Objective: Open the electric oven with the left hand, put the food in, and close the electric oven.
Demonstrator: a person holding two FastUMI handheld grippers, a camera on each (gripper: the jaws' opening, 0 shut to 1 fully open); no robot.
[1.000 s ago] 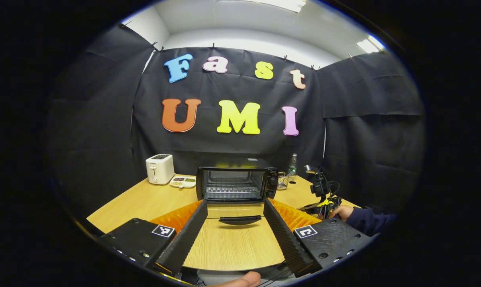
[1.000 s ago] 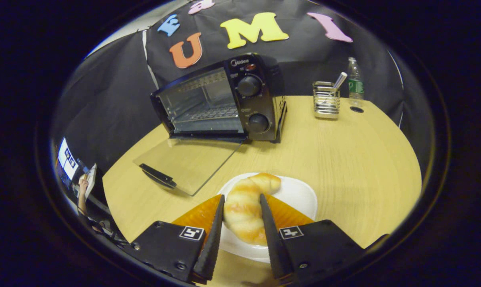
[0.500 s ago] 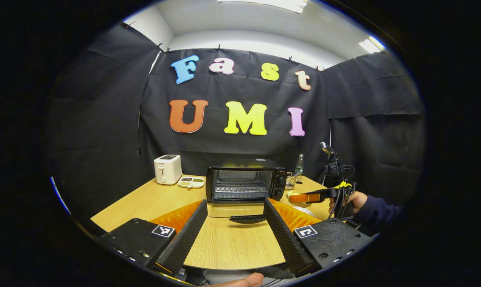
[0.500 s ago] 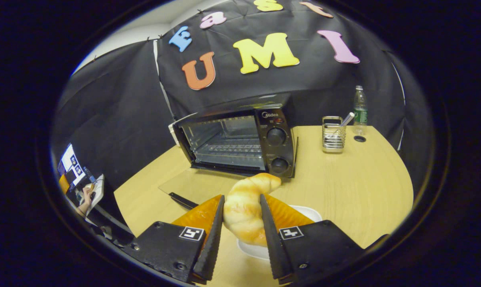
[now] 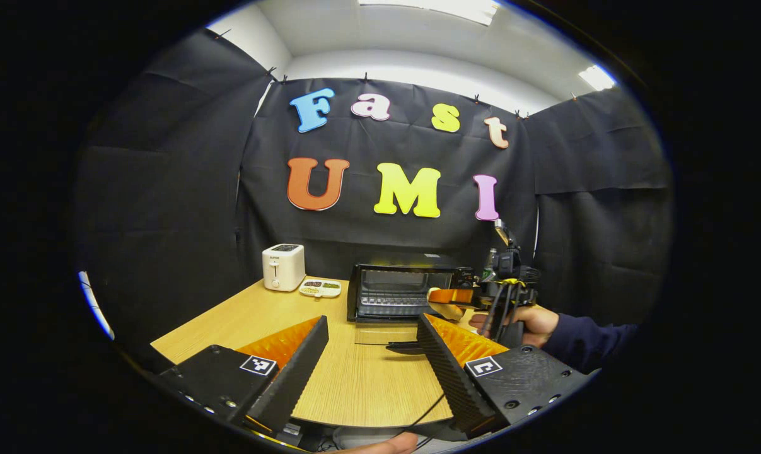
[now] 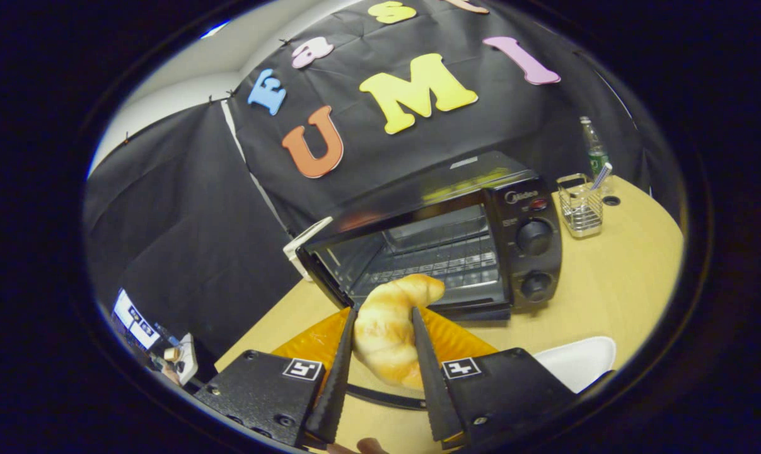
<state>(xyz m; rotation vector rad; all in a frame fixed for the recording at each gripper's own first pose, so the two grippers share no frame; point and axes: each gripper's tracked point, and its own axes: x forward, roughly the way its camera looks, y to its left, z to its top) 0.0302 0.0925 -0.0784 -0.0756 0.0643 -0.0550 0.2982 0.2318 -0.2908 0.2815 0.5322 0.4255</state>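
The black electric oven (image 6: 462,246) stands on the wooden table with its glass door (image 5: 386,334) folded flat toward me and the wire rack bare. My right gripper (image 6: 382,313) is shut on a golden croissant (image 6: 389,328), held in the air just in front of the oven's mouth. From the left gripper view, that right gripper (image 5: 446,296) and the hand (image 5: 534,321) holding it hang before the oven (image 5: 405,291). My left gripper (image 5: 371,331) stands open low over the near table, back from the door, with nothing between its fingers.
A white plate (image 6: 575,359) lies on the table at the right, below the right gripper. A wire holder (image 6: 579,205) and a bottle (image 6: 593,148) stand right of the oven. A white toaster (image 5: 282,267) and a snack tray (image 5: 320,288) sit to its left.
The right gripper has lifted the croissant off the white plate and carried it left and forward to the oven's opening. The left gripper has drawn back and swung slightly left.
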